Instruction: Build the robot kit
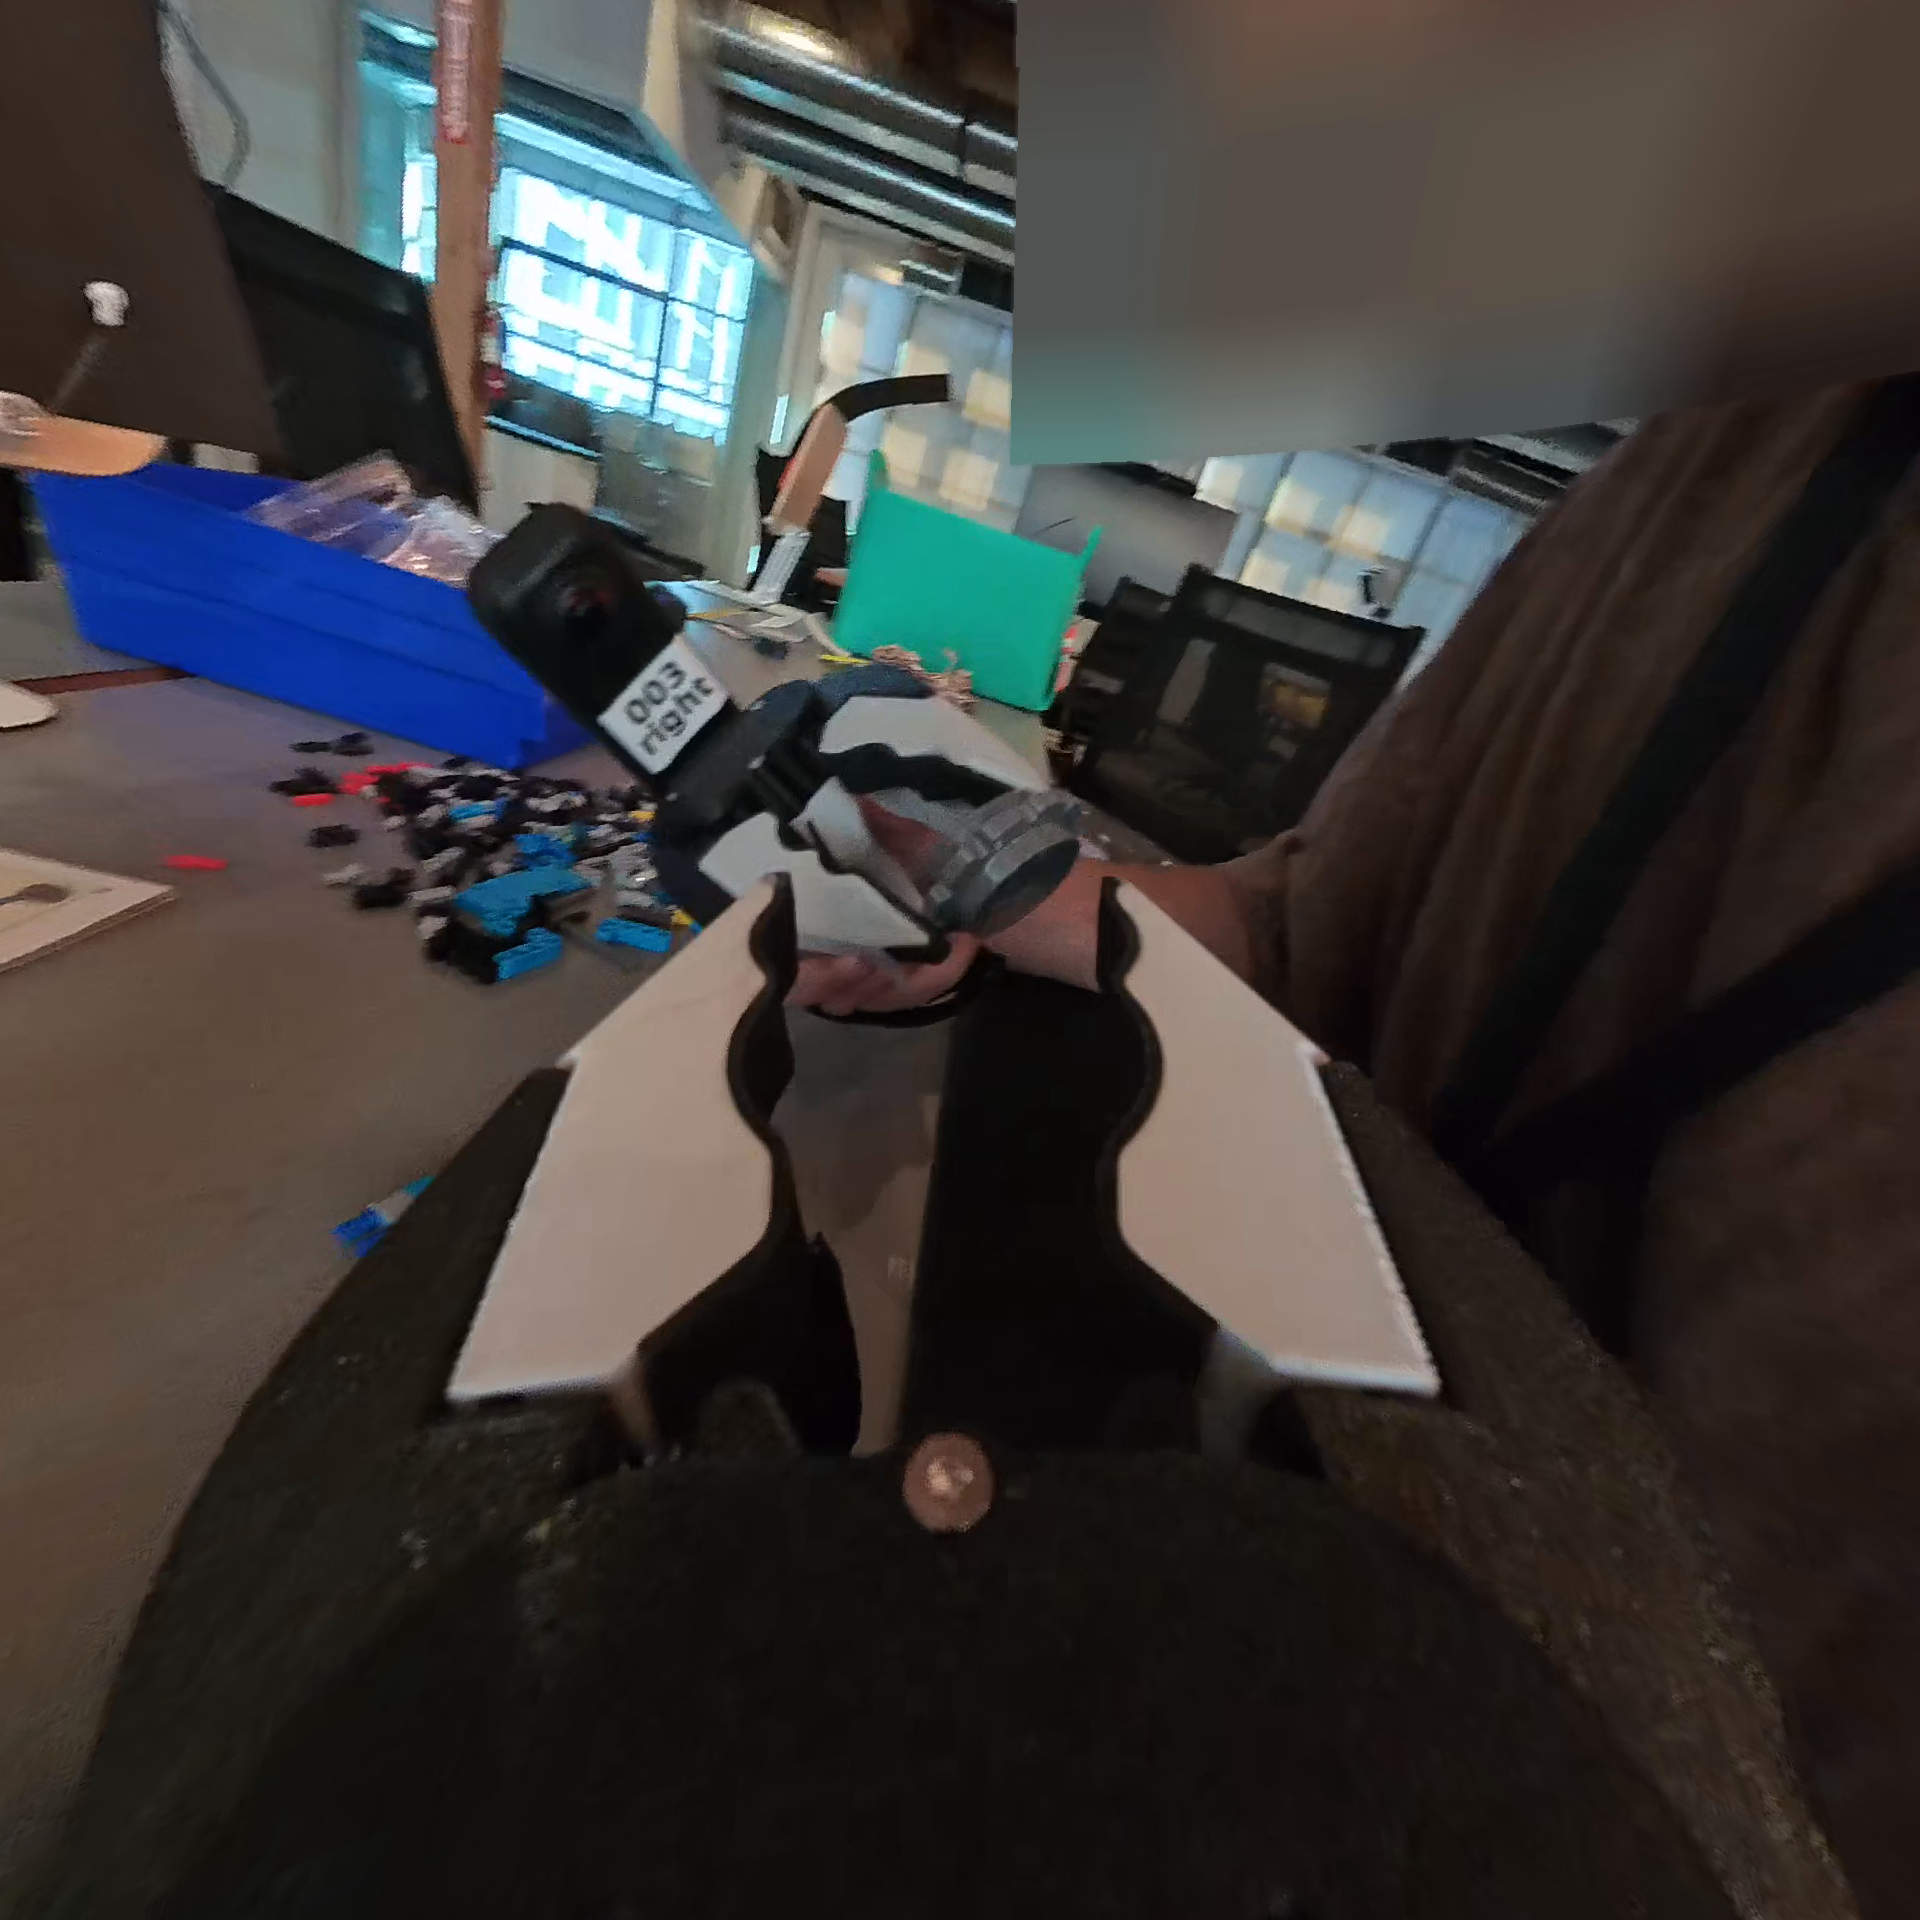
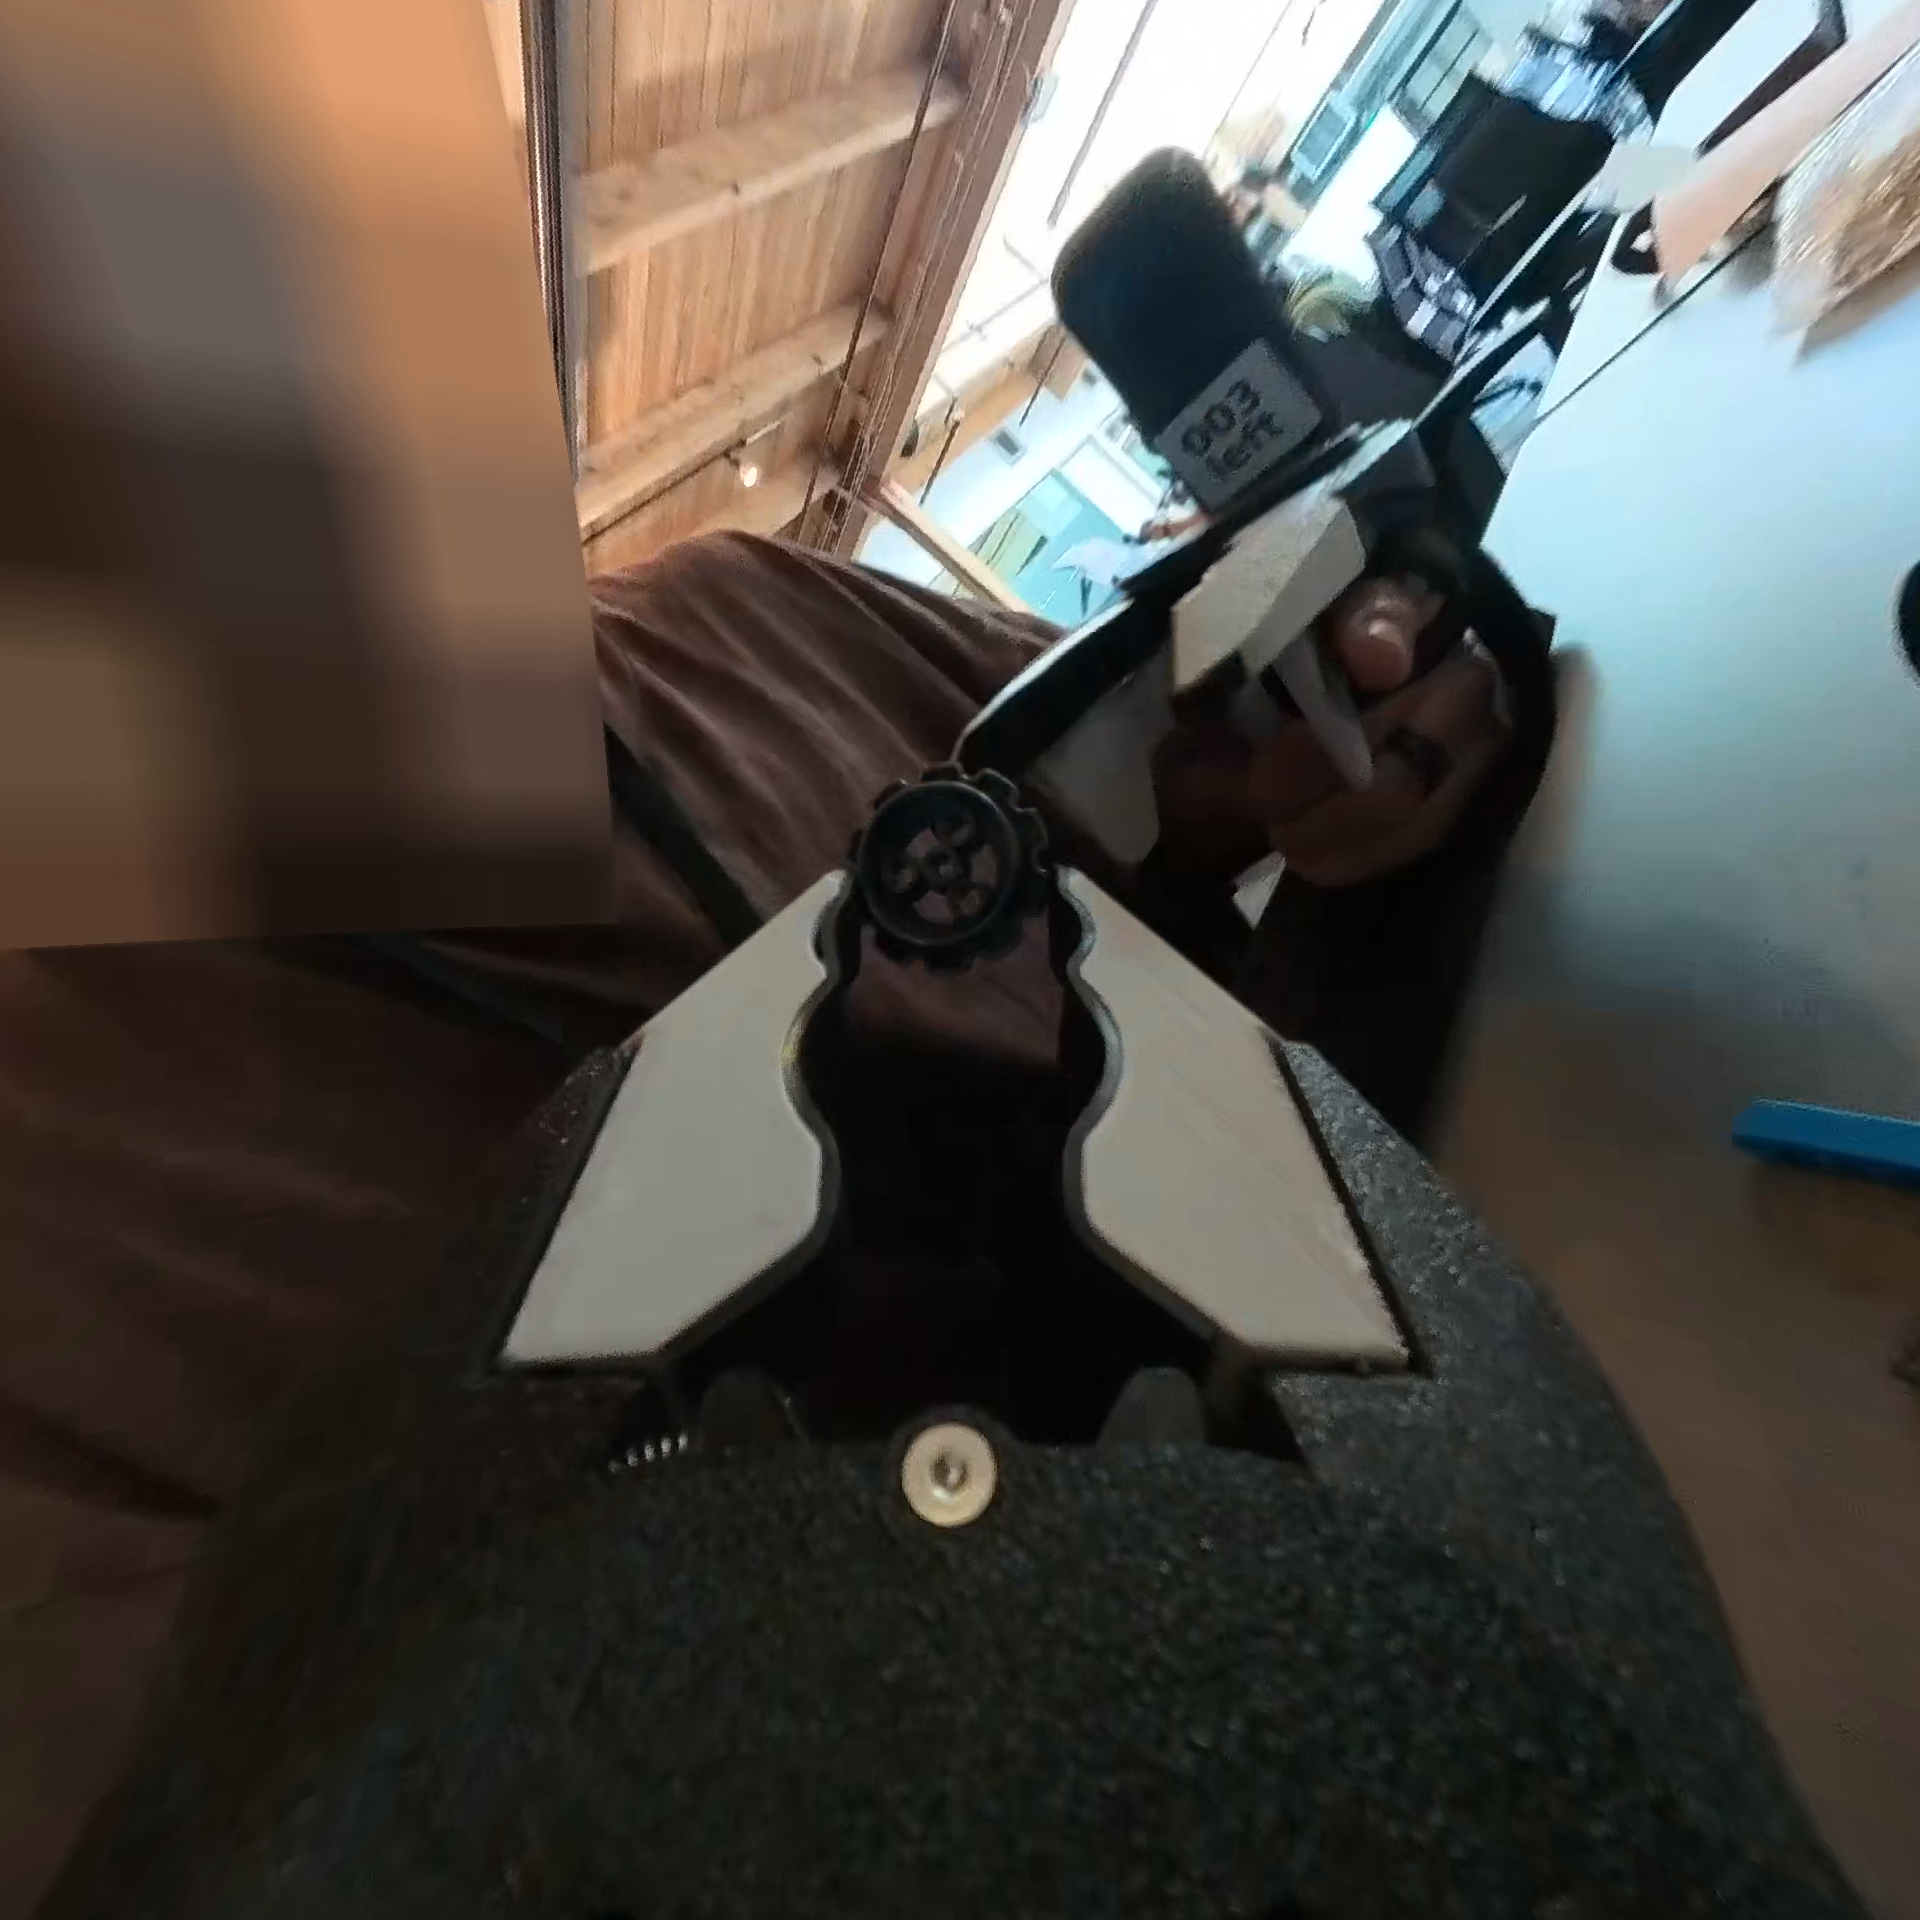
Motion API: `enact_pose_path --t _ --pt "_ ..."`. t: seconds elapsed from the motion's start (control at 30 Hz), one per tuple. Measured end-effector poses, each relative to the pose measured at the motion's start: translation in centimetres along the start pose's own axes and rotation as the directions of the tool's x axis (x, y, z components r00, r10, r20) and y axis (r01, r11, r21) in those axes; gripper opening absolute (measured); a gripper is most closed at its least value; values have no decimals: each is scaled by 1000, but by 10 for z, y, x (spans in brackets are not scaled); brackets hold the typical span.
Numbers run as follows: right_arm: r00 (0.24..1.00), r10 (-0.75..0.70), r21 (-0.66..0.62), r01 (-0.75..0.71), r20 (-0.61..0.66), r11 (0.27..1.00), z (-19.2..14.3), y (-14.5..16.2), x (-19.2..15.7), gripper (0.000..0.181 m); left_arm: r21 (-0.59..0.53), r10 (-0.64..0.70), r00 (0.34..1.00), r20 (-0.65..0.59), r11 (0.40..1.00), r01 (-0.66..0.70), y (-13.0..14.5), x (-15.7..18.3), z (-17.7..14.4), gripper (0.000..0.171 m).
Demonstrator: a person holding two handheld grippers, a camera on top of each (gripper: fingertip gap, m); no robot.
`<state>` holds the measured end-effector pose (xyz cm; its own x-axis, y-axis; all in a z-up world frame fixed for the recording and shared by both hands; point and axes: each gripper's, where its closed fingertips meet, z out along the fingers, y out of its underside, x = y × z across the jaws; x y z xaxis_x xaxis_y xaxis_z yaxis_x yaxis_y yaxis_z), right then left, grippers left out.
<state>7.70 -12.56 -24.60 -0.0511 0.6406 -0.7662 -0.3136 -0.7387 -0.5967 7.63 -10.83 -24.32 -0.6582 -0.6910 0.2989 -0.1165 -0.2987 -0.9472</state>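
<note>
A: Where is the gear (image 2: 940,883)?
B: Your right gripper (image 2: 948,891) pinches it by the rim, at the fingertips.
A: And the left gripper (image 1: 940,894)?
B: Its fingers are wide and empty. The gear is just ahead of them, above the desk (image 1: 208,1039).

grippers (image 1: 940,914) 2 | gear wheel (image 2: 948,868) 1 | blue bin (image 1: 281,613) 1 | green bin (image 1: 956,608) 1

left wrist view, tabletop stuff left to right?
Booklet → blue bin → brick pile → right claw shut on a grey wheel → brown sleeve.
</note>
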Motion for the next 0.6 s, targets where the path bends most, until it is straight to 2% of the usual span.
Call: enact_pose_path --t 0.17,0.27,0.37,0.6 --pt "998 55 -66 -53 25 996 10 14 3 36 -10 27 994 -108 1000 -29 3 19 -2 49" --pt "996 63 -90 -57 69 994 21 18 0 36 -18 30 986 -165 999 -33 6 28 -3 26" --pt "991 97 -107 -87 95 990 23 19 -1 36 -21 17 981 -196 1000 -21 6 31 -4 24" --pt "991 116 -139 -105 71 985 18 26 2 36 -92 10 977 -211 995 -30 17 34 2 21"
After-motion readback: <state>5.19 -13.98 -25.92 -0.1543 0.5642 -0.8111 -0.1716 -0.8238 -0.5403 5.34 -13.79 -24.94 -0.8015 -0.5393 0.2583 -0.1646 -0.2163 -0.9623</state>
